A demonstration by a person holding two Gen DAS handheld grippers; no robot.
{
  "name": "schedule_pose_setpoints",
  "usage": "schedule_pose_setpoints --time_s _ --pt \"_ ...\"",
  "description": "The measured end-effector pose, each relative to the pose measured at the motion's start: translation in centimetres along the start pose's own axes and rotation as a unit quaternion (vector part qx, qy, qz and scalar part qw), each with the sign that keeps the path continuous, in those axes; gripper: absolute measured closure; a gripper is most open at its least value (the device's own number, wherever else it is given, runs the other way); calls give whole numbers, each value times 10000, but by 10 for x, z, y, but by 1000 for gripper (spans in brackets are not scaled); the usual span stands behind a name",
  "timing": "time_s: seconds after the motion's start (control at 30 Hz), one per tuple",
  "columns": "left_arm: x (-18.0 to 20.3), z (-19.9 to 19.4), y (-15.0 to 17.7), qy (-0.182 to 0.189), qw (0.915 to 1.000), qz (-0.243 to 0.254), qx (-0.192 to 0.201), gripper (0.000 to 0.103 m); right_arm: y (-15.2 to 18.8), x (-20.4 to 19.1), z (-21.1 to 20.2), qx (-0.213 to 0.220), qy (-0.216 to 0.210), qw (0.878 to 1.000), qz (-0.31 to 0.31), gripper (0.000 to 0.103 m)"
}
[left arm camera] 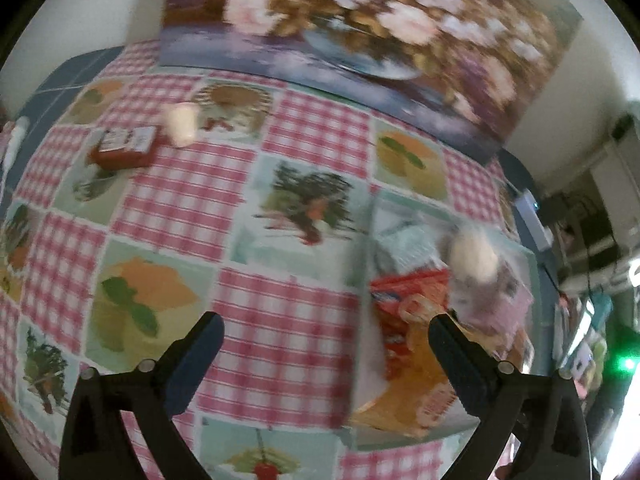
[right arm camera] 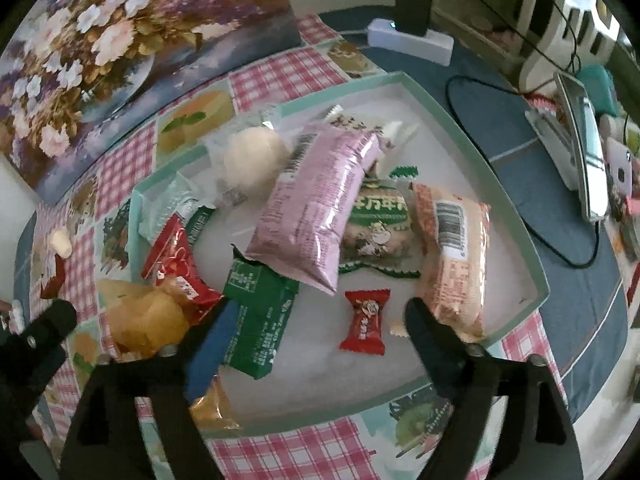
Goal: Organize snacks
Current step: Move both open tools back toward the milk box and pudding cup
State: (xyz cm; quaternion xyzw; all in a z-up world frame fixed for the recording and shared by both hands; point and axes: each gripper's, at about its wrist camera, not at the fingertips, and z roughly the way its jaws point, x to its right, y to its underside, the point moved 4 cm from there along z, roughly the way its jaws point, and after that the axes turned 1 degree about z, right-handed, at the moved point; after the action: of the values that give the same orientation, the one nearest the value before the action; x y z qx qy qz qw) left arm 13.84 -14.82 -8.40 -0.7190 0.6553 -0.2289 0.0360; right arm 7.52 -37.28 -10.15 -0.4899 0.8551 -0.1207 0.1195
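1. Right wrist view: most of the snacks lie heaped in a shallow white tray with a mint-green rim (right arm camera: 472, 138), which reads as the collecting place on the tabletop covered with a pink-checked patchwork cloth (right arm camera: 280, 74).
2. In the tray, a long pink foil packet (right arm camera: 316, 204) lies slanted across the middle, overlapping a green-and-beige printed packet (right arm camera: 378, 232) to its right. A peach wrapper with a barcode (right arm camera: 456, 252) lies along the right side, and a round cream bun in clear wrap (right arm camera: 252, 160) sits at the far left.
3. Nearer, a dark green flat packet (right arm camera: 260, 316) and a small red wrapped candy (right arm camera: 365, 322) rest on the tray floor; a red packet (right arm camera: 176, 264) and a yellow crinkly bag (right arm camera: 144, 320) crowd the left edge.
4. The right tool (right arm camera: 316, 320) hovers over the near part of the tray, fingers spread wide, gripping nothing; the green packet and the red candy lie between them in the picture.
5. Left wrist view, blurred: the left tool (left arm camera: 326, 340) is likewise spread wide and empty, above the cloth just left of the tray.
6. Well apart at the far left, a small red box (left arm camera: 124, 148) and a pale cream-coloured piece (left arm camera: 180, 124) lie on the cloth outside the tray; I judge these remain to be gathered.
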Motion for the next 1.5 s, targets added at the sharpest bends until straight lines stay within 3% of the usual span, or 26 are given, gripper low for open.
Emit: schedule_pose_setpoints --time_s 0.6,0.77,1.0,1.23,1.5 --pt "-90 -9 -30 -951 9938 -470 332 0 -5 -34 -24 803 247 9950 -532 12" --pt "-114 -12 -40 -1088 9919 -537 366 0 -14 -44 -39 1257 387 9898 -551 12" --pt "-148 -10 -53 -1129 9900 -764 368 0 -22 -94 -48 1430 28 9858 -881 12" --pt "-184 -8 -70 -1173 9873 -995 406 0 -21 -172 -34 1188 -638 9804 -1434 12" --pt "-221 -1 -91 -1059 9835 -1375 505 0 -22 -216 -7 962 -868 9771 -1690 12"
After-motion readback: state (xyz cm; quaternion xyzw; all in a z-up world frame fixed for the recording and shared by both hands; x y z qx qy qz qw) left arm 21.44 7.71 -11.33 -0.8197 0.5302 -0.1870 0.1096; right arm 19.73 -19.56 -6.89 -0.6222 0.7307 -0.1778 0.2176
